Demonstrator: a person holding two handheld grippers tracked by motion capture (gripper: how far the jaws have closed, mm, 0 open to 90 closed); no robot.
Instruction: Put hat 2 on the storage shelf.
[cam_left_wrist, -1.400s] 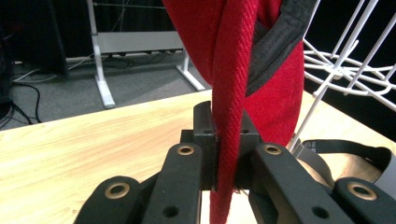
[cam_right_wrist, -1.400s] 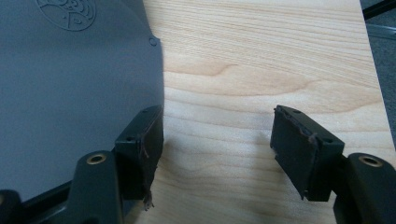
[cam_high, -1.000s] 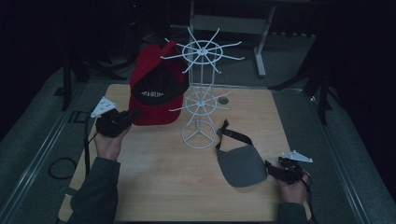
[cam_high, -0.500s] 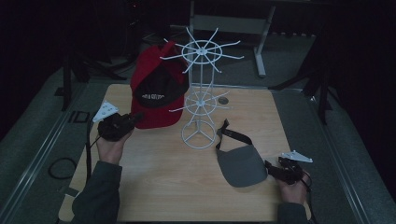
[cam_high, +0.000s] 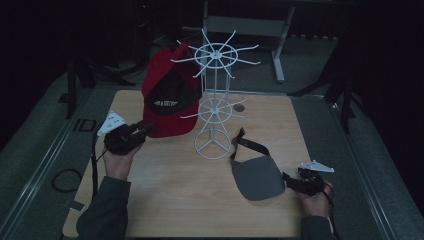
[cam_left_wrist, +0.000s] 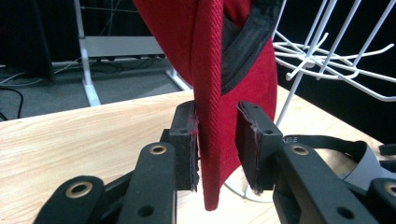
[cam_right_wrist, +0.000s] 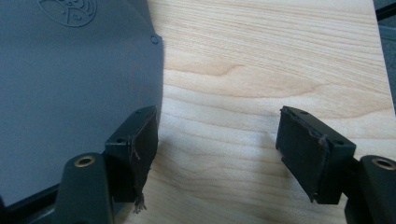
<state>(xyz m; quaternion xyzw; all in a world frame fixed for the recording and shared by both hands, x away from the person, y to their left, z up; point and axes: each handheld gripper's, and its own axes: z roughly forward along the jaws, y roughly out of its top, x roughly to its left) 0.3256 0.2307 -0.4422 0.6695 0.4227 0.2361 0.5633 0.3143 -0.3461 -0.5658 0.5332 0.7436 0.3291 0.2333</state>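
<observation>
Two caps are on the table (cam_high: 170, 200): one red cap (cam_high: 167, 102) hangs on the single white wire rack (cam_high: 215, 100) at upper centre, and one grey visor (cam_high: 257, 177) lies flat at lower right. The left gripper (cam_high: 145, 131), whose jaws have just been opening, stands part open around the red brim without clamping it. The right gripper (cam_high: 287, 179) is wide open, holding nothing, beside the visor's edge.

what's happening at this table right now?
A person works two handheld tongs at a wooden table. The left tongs have just been opening around the brim of a red cap hanging on the white wire rack; the brim sits between the jaws, one pad still touching. The right tongs rest open beside a grey visor lying flat on the table.
</observation>
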